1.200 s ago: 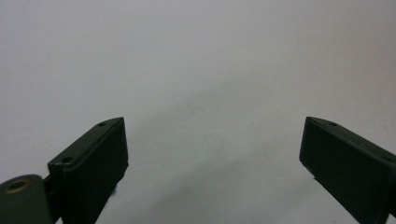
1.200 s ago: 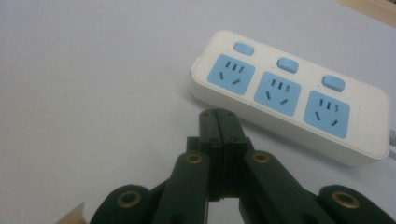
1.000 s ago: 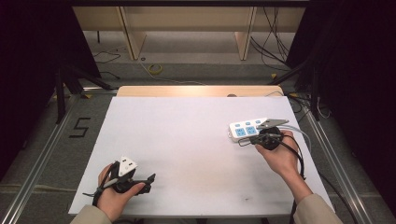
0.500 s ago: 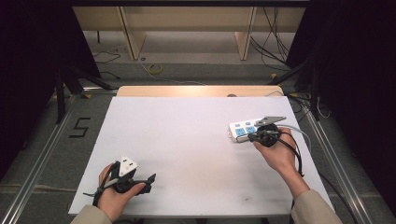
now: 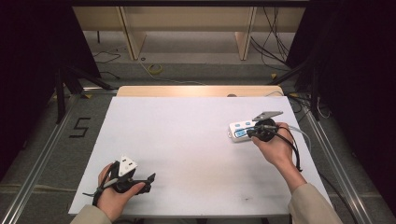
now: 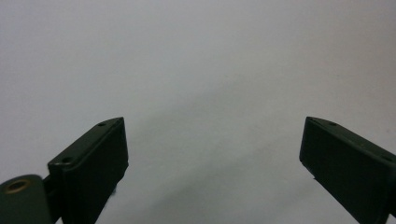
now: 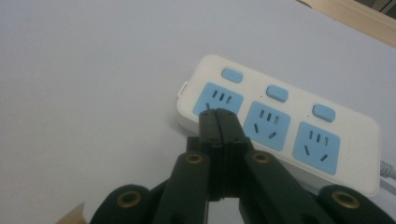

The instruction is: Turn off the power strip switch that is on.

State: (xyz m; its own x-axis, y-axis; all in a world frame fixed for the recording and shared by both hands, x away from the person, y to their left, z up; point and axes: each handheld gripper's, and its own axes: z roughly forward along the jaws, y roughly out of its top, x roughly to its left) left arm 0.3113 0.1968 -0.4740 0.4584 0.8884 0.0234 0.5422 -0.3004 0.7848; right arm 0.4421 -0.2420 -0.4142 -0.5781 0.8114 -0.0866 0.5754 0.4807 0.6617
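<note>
Left gripper [image 6: 212,154]: two black jaws rising from the lower corners, set wide apart, nothing between them. Brass-coloured rivet [image 6: 17,186] at lower left beside the jaw. White table surface [image 6: 201,60]: plain, bare, faint shadow between the jaws.

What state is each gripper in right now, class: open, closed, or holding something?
Left gripper: open, nothing between its jaws, over the bare white table.
Right gripper: closed, holding nothing, tips at the white power strip.
</note>
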